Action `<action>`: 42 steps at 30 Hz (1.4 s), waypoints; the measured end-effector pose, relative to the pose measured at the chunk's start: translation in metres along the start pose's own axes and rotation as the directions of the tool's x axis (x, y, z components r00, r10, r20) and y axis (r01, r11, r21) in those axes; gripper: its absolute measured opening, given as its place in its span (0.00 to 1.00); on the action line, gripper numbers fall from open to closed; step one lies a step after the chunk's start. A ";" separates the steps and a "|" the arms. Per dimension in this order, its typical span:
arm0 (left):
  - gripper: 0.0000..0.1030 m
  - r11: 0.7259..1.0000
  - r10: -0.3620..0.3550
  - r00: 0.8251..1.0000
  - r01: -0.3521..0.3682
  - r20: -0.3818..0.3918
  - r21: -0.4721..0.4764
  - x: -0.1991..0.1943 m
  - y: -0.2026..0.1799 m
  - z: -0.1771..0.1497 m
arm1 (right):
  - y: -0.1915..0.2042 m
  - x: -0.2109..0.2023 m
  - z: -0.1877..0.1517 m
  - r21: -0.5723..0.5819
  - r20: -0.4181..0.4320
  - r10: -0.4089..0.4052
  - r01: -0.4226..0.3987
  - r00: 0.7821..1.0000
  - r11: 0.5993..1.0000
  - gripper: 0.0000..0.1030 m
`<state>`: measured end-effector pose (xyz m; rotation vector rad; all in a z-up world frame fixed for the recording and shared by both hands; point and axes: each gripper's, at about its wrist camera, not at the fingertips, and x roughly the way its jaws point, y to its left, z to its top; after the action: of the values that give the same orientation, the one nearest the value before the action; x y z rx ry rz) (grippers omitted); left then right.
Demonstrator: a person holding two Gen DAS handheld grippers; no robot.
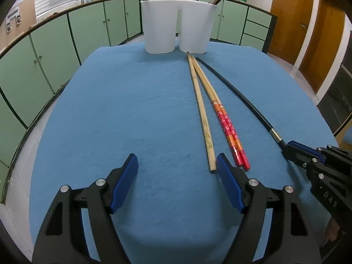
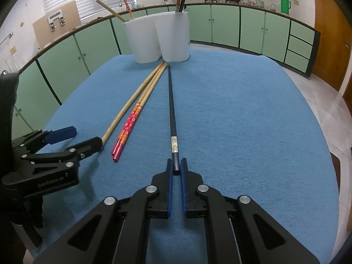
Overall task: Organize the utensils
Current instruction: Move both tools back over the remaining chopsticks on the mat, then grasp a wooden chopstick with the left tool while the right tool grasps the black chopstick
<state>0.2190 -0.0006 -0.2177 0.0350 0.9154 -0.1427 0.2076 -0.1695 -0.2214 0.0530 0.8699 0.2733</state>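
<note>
A black chopstick lies on the blue cloth, also in the left wrist view. My right gripper is shut on its near end; it also shows in the left wrist view. A plain wooden chopstick and a red-patterned pair lie beside it. My left gripper is open and empty, its right finger just beside the plain chopstick's near end. Two white holders stand at the far edge with utensils in them.
The blue cloth covers a round table. Green cabinets curve behind it, with wooden doors at the right. In the right wrist view the left gripper sits at the table's left edge.
</note>
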 end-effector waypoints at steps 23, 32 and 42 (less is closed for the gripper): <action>0.37 1.000 -0.005 1.000 0.004 0.013 0.022 -0.001 -0.013 -0.003 | -0.004 0.001 -0.001 -0.020 -0.006 0.045 -0.045 0.999 0.999 0.08; 0.06 0.999 -0.002 1.000 0.002 0.013 0.048 0.001 -0.022 -0.001 | -0.001 0.000 -0.002 -0.025 -0.007 0.039 -0.039 0.999 0.999 0.06; 0.06 0.999 -0.009 0.996 0.005 0.092 0.046 -0.049 -0.011 0.012 | -0.005 -0.035 0.012 -0.056 0.034 0.039 -0.037 0.999 0.998 0.06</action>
<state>0.1975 -0.0077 -0.1706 0.0670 0.8206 -0.1708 0.1966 -0.1826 -0.1888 0.0230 0.8262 0.3313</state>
